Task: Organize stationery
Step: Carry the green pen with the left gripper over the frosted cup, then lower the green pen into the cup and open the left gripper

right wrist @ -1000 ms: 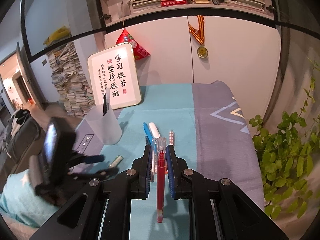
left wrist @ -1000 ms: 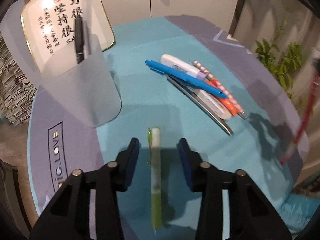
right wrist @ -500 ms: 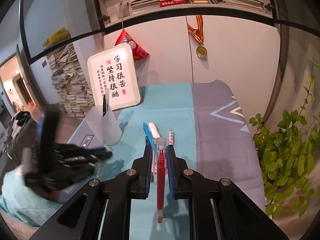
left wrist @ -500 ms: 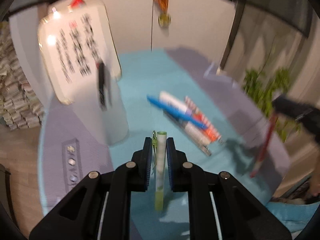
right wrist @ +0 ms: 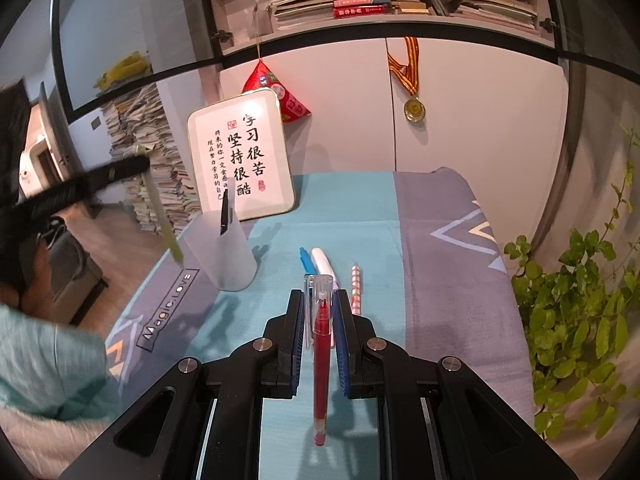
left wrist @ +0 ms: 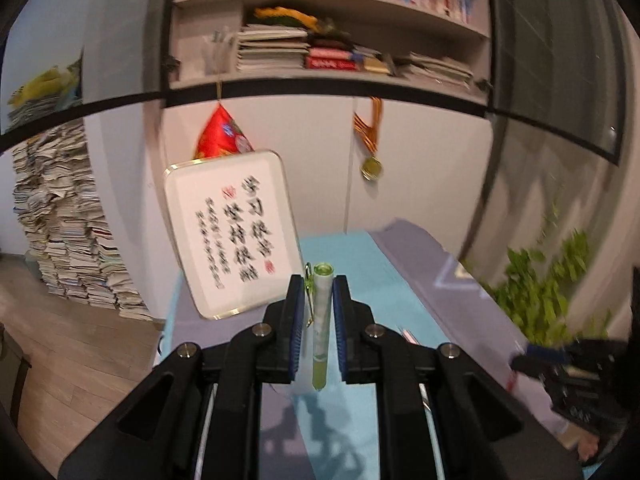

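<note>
black tool (right wrist: 317, 308), blue pads (silver screws), teal sleeve (right wrist: 48, 364)

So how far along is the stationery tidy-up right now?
Early on. Done: one black pen stands in the frosted cup. In hand: the left gripper is shut on a green pen, and the right gripper on a red pen. Left: a blue pen, a white pen and a striped pen lie on the table.

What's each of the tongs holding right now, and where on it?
Left tongs: shut on the green pen, pinched on its upper barrel near the clip end. Right tongs: shut on the red pen, gripped near its clear cap.
</note>
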